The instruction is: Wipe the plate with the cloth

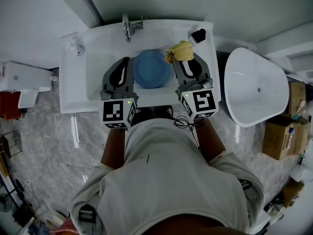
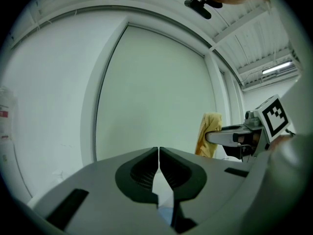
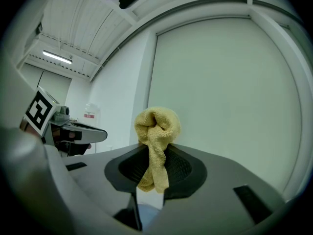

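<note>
Plate (image 1: 149,68): one, blue, flat in sink (image 1: 78,84) basin centre. One yellow cloth (image 3: 155,131), pinched by right gripper (image 3: 155,155), points toward back rim. Left gripper (image 2: 159,155) closed, empty.

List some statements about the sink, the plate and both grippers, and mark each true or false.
1. The right gripper has its jaws shut on the yellow cloth. True.
2. The blue plate lies on the floor. False: it sits in the basin of the white sink.
3. The left gripper holds a sponge. False: its jaws are together with nothing between them.
4. The faucet stands at the sink's far rim, beyond the plate. True.
5. Both grippers are on the same side of the plate. False: the left gripper is to its left, the right gripper to its right.
</note>
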{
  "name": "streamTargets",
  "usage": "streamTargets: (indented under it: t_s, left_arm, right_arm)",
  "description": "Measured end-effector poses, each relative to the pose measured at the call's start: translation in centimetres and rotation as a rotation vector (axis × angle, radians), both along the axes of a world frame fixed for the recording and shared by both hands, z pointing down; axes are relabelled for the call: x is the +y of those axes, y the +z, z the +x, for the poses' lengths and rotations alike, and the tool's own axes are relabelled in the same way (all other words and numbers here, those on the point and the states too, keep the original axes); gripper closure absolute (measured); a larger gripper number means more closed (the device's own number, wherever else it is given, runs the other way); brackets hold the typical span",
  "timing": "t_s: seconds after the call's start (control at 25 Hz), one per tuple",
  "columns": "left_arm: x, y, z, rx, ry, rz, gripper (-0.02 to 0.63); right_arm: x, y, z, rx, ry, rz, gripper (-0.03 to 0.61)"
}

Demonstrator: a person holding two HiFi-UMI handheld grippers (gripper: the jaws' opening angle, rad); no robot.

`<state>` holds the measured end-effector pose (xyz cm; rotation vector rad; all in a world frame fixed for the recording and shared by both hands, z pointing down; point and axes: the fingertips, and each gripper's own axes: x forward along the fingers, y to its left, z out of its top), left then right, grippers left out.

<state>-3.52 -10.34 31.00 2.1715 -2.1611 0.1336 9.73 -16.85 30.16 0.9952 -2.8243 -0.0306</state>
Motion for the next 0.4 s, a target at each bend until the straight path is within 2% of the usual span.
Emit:
streamTargets:
  t_s: [0.4]
  left_arm:
    - [-0.9, 0.0, 1.2, -0.001, 0.036, 0.003, 0.589]
  right_arm:
    - [-0.1, -0.4, 0.6, -0.005, 0.009, 0.01, 0.492]
